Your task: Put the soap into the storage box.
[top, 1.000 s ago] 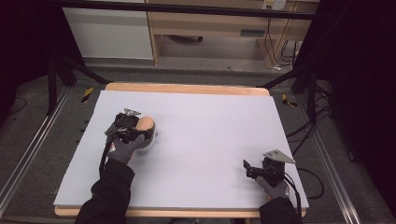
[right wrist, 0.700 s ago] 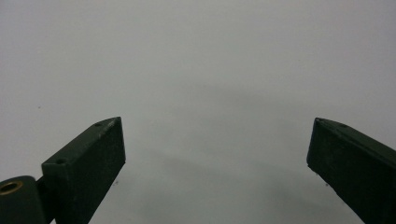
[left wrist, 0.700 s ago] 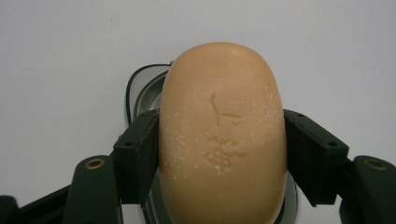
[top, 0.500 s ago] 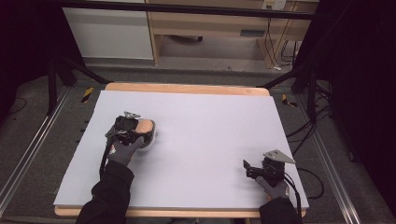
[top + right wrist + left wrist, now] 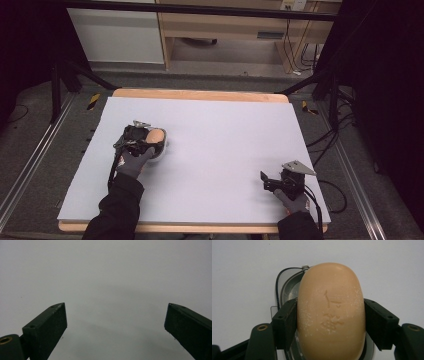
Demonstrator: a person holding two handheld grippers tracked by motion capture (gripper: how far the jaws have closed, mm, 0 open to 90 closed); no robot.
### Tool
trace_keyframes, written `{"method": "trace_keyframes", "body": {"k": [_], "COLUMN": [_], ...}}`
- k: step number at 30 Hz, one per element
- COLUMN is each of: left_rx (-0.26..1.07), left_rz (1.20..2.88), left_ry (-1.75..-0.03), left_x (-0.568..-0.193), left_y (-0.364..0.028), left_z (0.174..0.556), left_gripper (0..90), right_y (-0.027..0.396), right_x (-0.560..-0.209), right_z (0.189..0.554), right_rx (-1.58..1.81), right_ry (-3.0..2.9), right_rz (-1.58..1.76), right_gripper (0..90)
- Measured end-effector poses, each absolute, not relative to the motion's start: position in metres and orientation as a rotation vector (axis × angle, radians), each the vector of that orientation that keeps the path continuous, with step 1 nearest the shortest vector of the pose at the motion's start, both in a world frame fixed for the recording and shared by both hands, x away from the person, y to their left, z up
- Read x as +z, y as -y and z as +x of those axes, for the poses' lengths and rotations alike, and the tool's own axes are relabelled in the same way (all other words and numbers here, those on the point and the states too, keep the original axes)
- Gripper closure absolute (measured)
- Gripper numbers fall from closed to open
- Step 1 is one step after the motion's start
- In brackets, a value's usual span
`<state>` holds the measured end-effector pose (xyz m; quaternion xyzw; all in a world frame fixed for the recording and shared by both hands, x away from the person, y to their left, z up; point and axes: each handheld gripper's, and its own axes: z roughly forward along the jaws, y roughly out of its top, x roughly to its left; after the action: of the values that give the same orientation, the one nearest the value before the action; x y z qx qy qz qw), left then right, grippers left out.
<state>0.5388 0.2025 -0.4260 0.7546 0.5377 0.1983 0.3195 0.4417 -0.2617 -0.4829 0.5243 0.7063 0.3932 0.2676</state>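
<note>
1. Biggest thing here is the table, a pale grey-white sheet on a wooden board. The wood edge peeks out along the far and near sides.
2. Two sleeved, gloved arms come in from the bottom of the high view. The left one reaches toward the left-middle of the table, the right one sits low near the right front corner.
3. The right gripper is down by that right front corner, well apart from everything else. In the right gripper view its jaws stand wide apart with nothing between them, just bare table underneath.
4. The left gripper is over at the left-middle of the table. Its jaws are clamped on the soap, one black pad pressed on each long side.
5. The soap is a tan oval bar with a stamped mark on top and some whitish dust on it. From above, you can see it poking out just past the left gripper.
6. Under the soap there's a dish, dark and clear-looking, with its rim curving out to the left of the bar. Can't tell whether the soap touches the dish or sits just above it.
</note>
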Motion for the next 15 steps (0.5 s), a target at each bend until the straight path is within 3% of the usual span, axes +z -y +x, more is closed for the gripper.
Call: {"method": "trace_keyframes", "body": {"k": [15], "left_rx": [0.547], "left_rz": [1.938], "left_ry": [-1.376], "left_x": [-0.4216], "left_y": [-0.2086], "left_z": [0.5337], "left_gripper": [25.6], "right_y": [0.2616], "right_x": [-0.4828], "right_z": [0.4417], "right_rx": [1.058], "right_ry": [-1.906], "right_rz": [1.415], "right_gripper": [4.6]}}
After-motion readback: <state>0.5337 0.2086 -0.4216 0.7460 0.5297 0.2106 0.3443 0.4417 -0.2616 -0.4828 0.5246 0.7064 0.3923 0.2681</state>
